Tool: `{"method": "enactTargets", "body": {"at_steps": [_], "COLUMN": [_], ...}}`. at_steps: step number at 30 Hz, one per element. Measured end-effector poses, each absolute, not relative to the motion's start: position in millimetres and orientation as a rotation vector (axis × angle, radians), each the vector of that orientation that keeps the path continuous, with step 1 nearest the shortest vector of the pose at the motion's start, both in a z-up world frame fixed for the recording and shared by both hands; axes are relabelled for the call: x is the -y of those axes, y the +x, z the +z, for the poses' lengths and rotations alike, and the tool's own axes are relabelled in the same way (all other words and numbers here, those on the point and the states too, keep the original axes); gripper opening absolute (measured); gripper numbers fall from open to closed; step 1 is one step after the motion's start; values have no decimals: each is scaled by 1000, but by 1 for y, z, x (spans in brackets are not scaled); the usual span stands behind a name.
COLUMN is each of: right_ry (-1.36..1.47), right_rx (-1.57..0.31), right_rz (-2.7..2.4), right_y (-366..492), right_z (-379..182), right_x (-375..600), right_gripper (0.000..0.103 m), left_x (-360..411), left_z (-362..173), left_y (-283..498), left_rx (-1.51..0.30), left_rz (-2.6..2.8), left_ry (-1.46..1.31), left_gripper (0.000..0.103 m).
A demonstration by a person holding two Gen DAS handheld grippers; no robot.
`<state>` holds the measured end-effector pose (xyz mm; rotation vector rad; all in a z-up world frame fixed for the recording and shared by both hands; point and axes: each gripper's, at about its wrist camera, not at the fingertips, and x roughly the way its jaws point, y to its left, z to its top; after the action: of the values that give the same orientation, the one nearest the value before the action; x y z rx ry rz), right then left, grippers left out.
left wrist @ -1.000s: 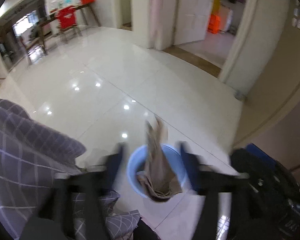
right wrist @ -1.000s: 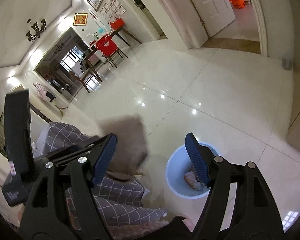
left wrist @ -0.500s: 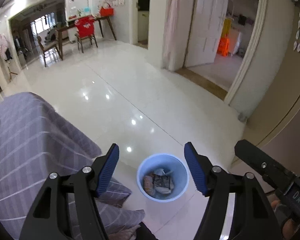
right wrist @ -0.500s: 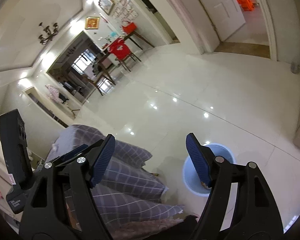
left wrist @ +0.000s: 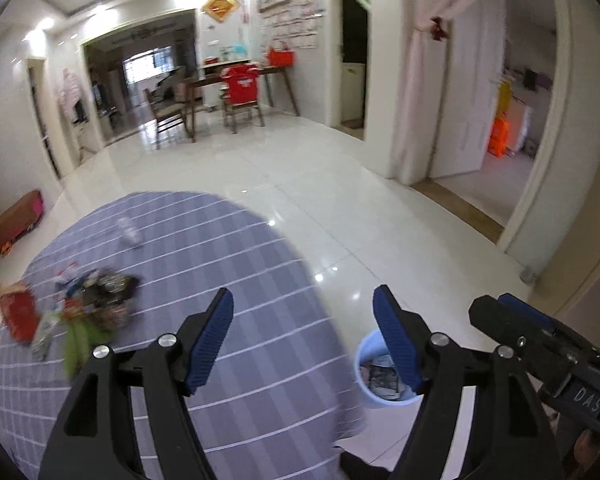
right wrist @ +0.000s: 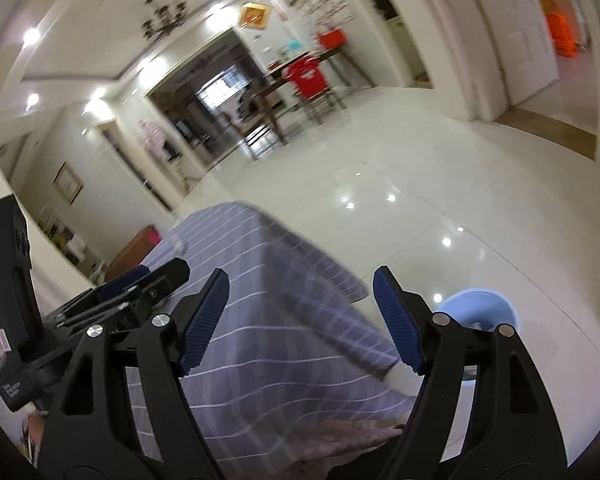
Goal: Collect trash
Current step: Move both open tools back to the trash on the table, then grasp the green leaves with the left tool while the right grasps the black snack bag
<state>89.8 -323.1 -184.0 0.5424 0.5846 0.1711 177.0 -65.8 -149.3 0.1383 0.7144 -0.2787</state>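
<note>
A light blue bin (left wrist: 364, 380) with trash inside stands on the floor by the table's right edge; it also shows in the right wrist view (right wrist: 478, 308). A pile of wrappers and packets (left wrist: 72, 308) lies on the left of the round table with its grey striped cloth (left wrist: 240, 264). A small white scrap (left wrist: 130, 234) lies farther back on the cloth. My left gripper (left wrist: 302, 340) is open and empty above the table's right edge. My right gripper (right wrist: 300, 320) is open and empty over the cloth's hanging side; it also shows at right in the left wrist view (left wrist: 540, 340).
White tiled floor (left wrist: 340, 184) stretches to a dining table and chairs (left wrist: 228, 92) at the back. An open doorway (left wrist: 508, 128) is at right. A brown and pink box (left wrist: 16, 220) lies on the floor at far left.
Both grippers have tilted up and swung left from the bin toward the tabletop. A brownish piece of trash that was dropping into the bin a second ago now lies inside.
</note>
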Motion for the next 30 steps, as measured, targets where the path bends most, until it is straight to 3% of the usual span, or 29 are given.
{"method": "enactTargets", "body": {"at_steps": [13,27,28,29,30], "right_ry": [354,243,231,223,212], "right_rx": [-675,-742,-746,-747,-748], "right_rz": [386,426,433,434,433], "right_y": [149,211,216,217,219], "right_z": [-170,-190,-191,-191,-192], "right_x": [157,92,87,85,80], "right_gripper": [74,74,74,74,73], "left_x": [-130,-166,-164,-163,-165], "left_z": [-167,-216,-218,-221,-222], "left_y": [200,248,252,253,255], "left_rx": [-772,-887,-889,-888,-888], "left_rz": [-4,-10,-3,-4,-10], "left_ry": [-121,-176,-158,-155,-164], "left_gripper": [71,71,69,50,39]}}
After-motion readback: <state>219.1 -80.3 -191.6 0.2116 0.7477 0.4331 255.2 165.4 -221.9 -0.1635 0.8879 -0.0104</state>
